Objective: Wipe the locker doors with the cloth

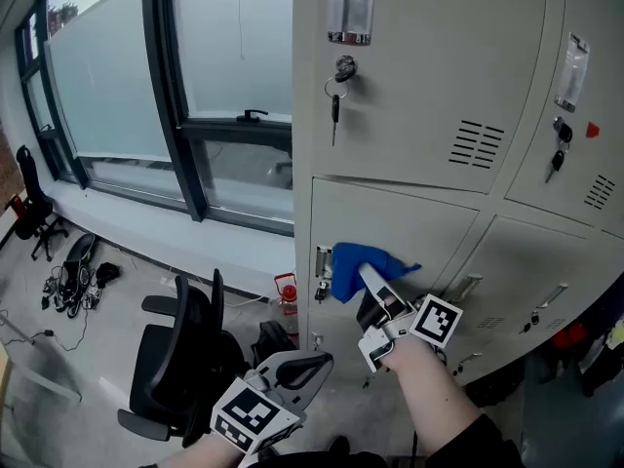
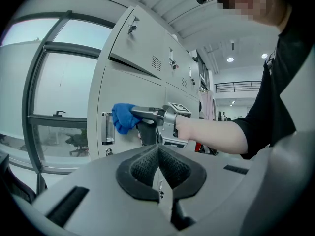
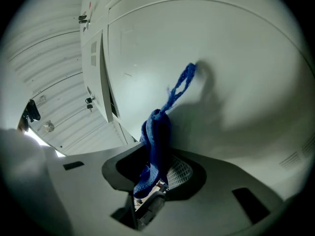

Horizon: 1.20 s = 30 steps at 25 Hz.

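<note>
- Our right tool (image 1: 369, 279) is clamped on the blue cloth (image 1: 353, 261). In the right gripper view the folded cloth stands pinched between the two jaws, with a loose strip reaching on ahead.
- The cloth sits at the upper left corner of the lower-left locker door (image 1: 429, 224), just right of that door's small handle (image 1: 322, 261). It looks to be pressed on the panel, though we cannot be sure the loose strip touches.
- Our left tool (image 1: 310, 365) hangs low and near us, well apart from the lockers. Its jaws are closed pad to pad with nothing between them.
- The relation that matters: the cloth lies straight ahead of the right tool, between its jaws and the door face, so the tool's long axis points into the panel. The cloth's bunched mass is at the left and one corner trails right.
- Nearly all of this door spreads to the right of and below the cloth, so we judge the next stroke should run rightward or downward across the panel.
- The right hand is the nearer one by far, and the wiping falls to it. The left has no part in this stroke.
- The upper door (image 1: 419, 76), with a key (image 1: 334, 110) hanging in its lock, lies above the cloth, and the other doors lie farther right. We judge the task to be at an early stage, with those faces yet to be wiped.
- A risk we see is the loose strip snagging on the handle if the stroke drifts left.
</note>
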Each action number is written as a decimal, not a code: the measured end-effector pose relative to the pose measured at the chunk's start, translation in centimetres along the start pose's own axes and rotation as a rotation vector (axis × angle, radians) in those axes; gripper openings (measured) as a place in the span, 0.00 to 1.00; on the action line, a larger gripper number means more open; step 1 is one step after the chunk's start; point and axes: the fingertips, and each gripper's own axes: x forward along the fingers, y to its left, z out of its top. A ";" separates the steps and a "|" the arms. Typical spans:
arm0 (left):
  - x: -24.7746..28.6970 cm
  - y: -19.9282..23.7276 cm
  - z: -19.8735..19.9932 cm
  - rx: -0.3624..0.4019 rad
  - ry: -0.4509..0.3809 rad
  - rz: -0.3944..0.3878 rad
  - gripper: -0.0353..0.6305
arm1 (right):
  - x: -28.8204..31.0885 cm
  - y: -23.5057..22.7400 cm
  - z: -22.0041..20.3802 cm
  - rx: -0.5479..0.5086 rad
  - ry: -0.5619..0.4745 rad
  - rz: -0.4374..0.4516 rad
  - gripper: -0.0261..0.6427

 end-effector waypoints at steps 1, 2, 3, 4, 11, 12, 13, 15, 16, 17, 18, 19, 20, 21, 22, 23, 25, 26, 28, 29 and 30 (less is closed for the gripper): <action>0.1 0.0 -0.1 0.000 0.003 0.001 0.06 | -0.3 -0.7 -0.4 0.008 0.000 -0.008 0.19; 0.2 0.1 -0.2 0.000 0.006 0.002 0.06 | -0.5 -1.4 -0.8 0.014 0.000 -0.016 0.19; 0.3 0.2 -0.3 0.000 0.010 0.002 0.06 | -0.7 -2.1 -1.2 0.021 0.003 -0.024 0.19; 0.3 0.2 -0.3 -0.001 0.013 0.003 0.06 | -1.0 -2.9 -1.7 0.027 0.008 -0.033 0.19; 0.3 1.0 -0.7 -0.025 0.033 0.016 0.06 | -2.7 -8.8 -5.7 0.080 0.064 -0.123 0.19; 0.3 1.1 -0.8 -0.027 0.034 0.022 0.06 | -3.0 -9.6 -6.2 0.091 0.069 -0.142 0.19; 0.2 1.3 -0.8 -0.028 0.036 0.028 0.06 | -3.4 -10.5 -6.8 0.102 0.075 -0.162 0.19; 0.1 1.6 -0.9 -0.031 0.041 0.040 0.06 | -3.9 -12.0 -7.8 0.119 0.085 -0.188 0.19; 0.1 1.7 -1.0 -0.032 0.045 0.045 0.06 | -4.0 -12.7 -8.2 0.123 0.090 -0.192 0.19; 0.0 1.8 -1.1 -0.033 0.049 0.051 0.06 | -4.2 -13.4 -8.7 0.128 0.097 -0.200 0.19; 0.0 1.8 -1.2 -0.035 0.053 0.057 0.06 | -4.5 -14.2 -9.3 0.136 0.107 -0.219 0.19; -0.1 1.8 -1.2 -0.038 0.057 0.062 0.06 | -4.9 -15.0 -9.8 0.145 0.117 -0.242 0.19; -0.1 1.8 -1.3 -0.039 0.061 0.066 0.06 | -5.2 -15.7 -10.3 0.151 0.126 -0.261 0.19; -0.2 1.8 -1.3 -0.038 0.066 0.069 0.06 | -5.4 -16.4 -10.8 0.154 0.134 -0.274 0.19; -0.3 1.8 -1.3 -0.036 0.070 0.071 0.06 | -5.6 -17.0 -11.1 0.156 0.140 -0.285 0.19; -0.3 1.8 -1.3 -0.033 0.073 0.074 0.06 | -5.9 -17.6 -11.4 0.157 0.145 -0.296 0.19; -0.4 1.9 -1.4 -0.032 0.074 0.082 0.06 | -6.6 -18.7 -11.9 0.163 0.152 -0.324 0.19; -0.4 2.0 -1.4 -0.034 0.072 0.085 0.06 | -7.0 -19.2 -12.1 0.168 0.154 -0.338 0.19; -0.3 1.8 -1.4 -0.035 0.069 0.084 0.06 | -7.7 -19.8 -12.3 0.177 0.153 -0.360 0.19; -0.3 1.6 -1.3 -0.034 0.066 0.079 0.06 | -7.9 -19.9 -12.3 0.179 0.151 -0.365 0.19; -0.2 1.3 -1.2 -0.031 0.063 0.073 0.06 | -8.1 -19.6 -12.1 0.178 0.149 -0.364 0.19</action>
